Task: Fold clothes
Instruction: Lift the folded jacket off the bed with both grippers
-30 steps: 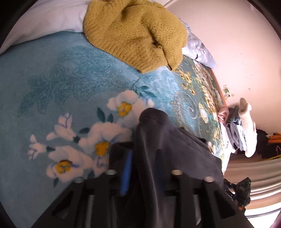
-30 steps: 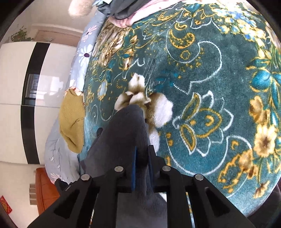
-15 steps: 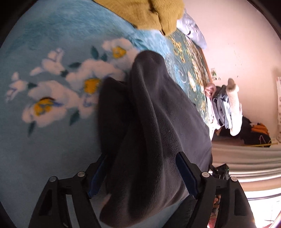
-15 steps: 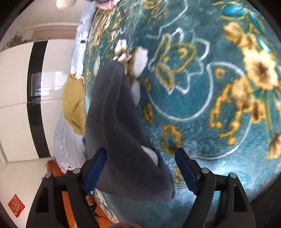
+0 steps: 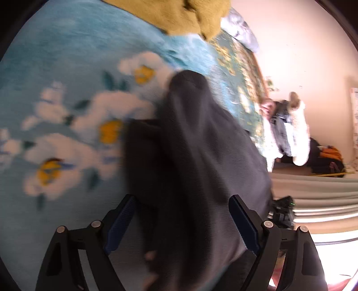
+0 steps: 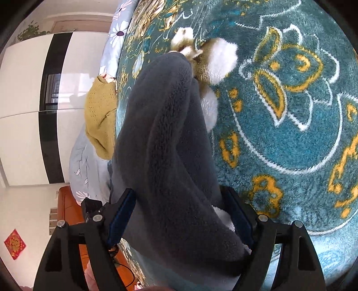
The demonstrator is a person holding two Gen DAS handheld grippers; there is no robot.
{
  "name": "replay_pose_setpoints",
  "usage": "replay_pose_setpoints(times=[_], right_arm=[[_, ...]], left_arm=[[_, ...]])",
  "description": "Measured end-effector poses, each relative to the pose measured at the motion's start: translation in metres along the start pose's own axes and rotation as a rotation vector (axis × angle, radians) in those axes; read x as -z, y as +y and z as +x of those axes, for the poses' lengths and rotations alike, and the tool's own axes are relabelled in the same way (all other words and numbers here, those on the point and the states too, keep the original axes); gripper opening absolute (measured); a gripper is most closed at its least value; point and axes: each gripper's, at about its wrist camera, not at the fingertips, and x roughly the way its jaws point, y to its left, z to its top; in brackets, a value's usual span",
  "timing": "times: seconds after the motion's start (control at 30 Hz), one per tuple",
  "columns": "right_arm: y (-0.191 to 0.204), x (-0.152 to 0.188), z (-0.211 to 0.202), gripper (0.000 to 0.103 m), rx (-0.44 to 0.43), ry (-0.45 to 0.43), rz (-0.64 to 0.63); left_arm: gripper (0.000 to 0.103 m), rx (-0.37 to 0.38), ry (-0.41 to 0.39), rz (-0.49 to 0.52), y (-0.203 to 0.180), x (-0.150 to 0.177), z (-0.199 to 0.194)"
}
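Note:
A dark grey fleece garment (image 5: 197, 161) lies folded in a long bundle on the teal floral blanket (image 5: 67, 67). My left gripper (image 5: 182, 226) is open, its blue-padded fingers (image 5: 120, 223) standing wide on either side of the garment's near end. In the right wrist view the same garment (image 6: 165, 143) runs away from me, with a white lining showing at its near edge. My right gripper (image 6: 179, 219) is open too, one finger on each side of the fleece. The left wrist view is blurred by motion.
A mustard knit sweater (image 5: 185, 15) lies at the far end of the bed, also in the right wrist view (image 6: 100, 114). A pile of clothes (image 5: 286, 129) sits at the bed's far corner. A white and black wardrobe (image 6: 33, 100) stands beyond the bed.
Both grippers were shut on the grey garment one second ago and have since opened and let it go. It now rests on the blanket between the spread fingers.

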Motion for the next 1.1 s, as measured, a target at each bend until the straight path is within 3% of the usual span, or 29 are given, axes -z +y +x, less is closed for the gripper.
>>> replay_pose_setpoints(times=[0.13,0.27,0.37,0.5,0.6,0.67,0.77,0.83,0.9,0.93,1.1], right_arm=[[-0.001,0.0,0.001,0.083,-0.008,-0.002,0.01],[0.001,0.0,0.001,0.083,-0.005,0.009,-0.001],[0.001,-0.001,0.002,0.083,-0.01,0.014,0.002],[0.005,-0.006,0.01,0.083,-0.007,0.011,0.006],[0.01,-0.007,0.014,0.083,0.023,0.004,0.021],[0.011,-0.005,0.013,0.078,0.04,-0.007,0.02],[0.012,0.001,0.01,0.066,0.056,-0.029,0.043],[0.015,0.006,0.008,0.054,0.074,-0.038,0.046],[0.022,0.01,0.004,0.042,0.092,-0.042,0.033],[0.027,0.011,0.001,0.038,0.096,-0.045,0.019],[0.061,0.033,-0.02,0.035,0.064,-0.063,-0.082]], left_arm=[[0.086,0.143,0.017,-0.086,0.012,0.0,0.01],[0.087,0.189,0.064,-0.074,0.002,-0.003,0.031],[0.087,0.197,0.103,-0.052,-0.009,-0.009,0.042],[0.088,0.141,0.139,-0.014,-0.023,-0.015,0.048],[0.091,0.146,0.109,-0.036,-0.024,-0.015,0.045],[0.1,0.182,0.073,-0.052,-0.022,-0.012,0.043],[0.099,0.149,0.033,-0.064,-0.028,-0.007,0.041],[0.094,0.081,0.021,-0.05,-0.038,-0.004,0.042],[0.073,-0.06,0.005,0.001,-0.052,0.001,0.04],[0.055,-0.097,-0.008,0.025,-0.057,0.005,0.037],[0.046,-0.101,-0.089,0.122,-0.094,0.033,0.007]])
